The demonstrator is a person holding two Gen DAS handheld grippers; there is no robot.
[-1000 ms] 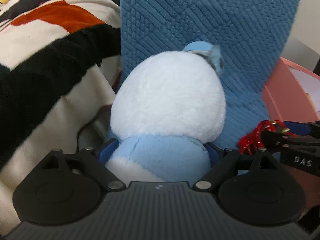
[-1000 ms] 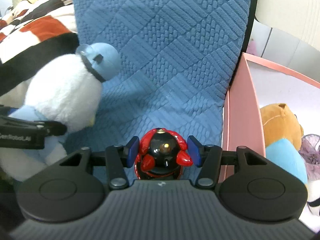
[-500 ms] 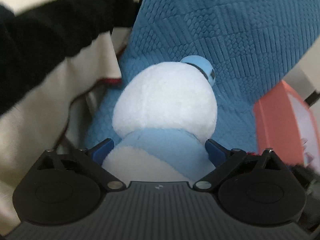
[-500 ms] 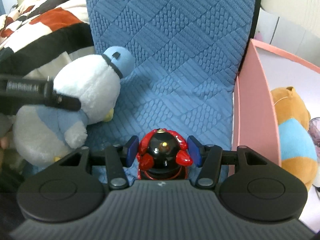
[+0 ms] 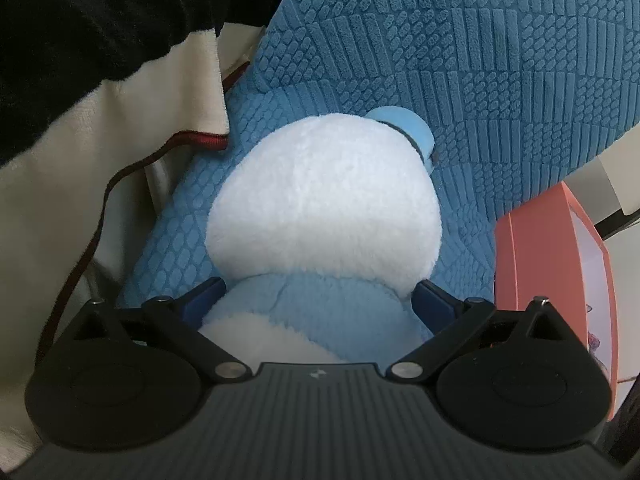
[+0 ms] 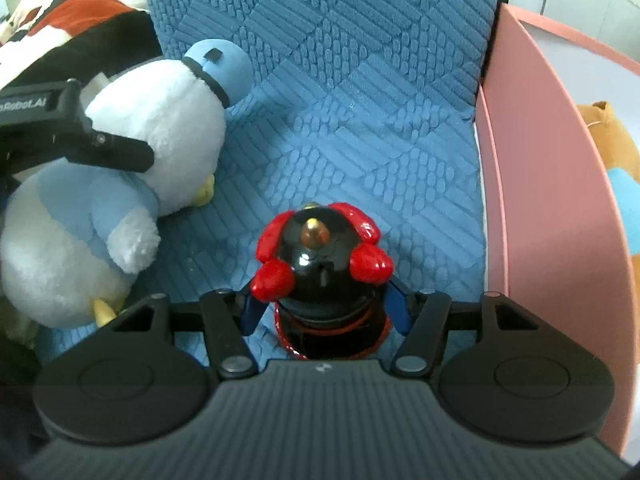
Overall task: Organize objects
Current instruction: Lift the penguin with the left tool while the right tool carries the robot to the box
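Holding 2 toys over the blue cushion: left gripper clamps the penguin plush, right gripper pinches the red-black figurine. Pink box beside them, neither's in yet I'd say.

Low in the frame, our right gripper pinches the figurine; the plush lies left, left gripper clamping it.

Ahead of your right gripper, bare blue cushion lies open between the plush penguin on the left and the pink bin wall on the right.
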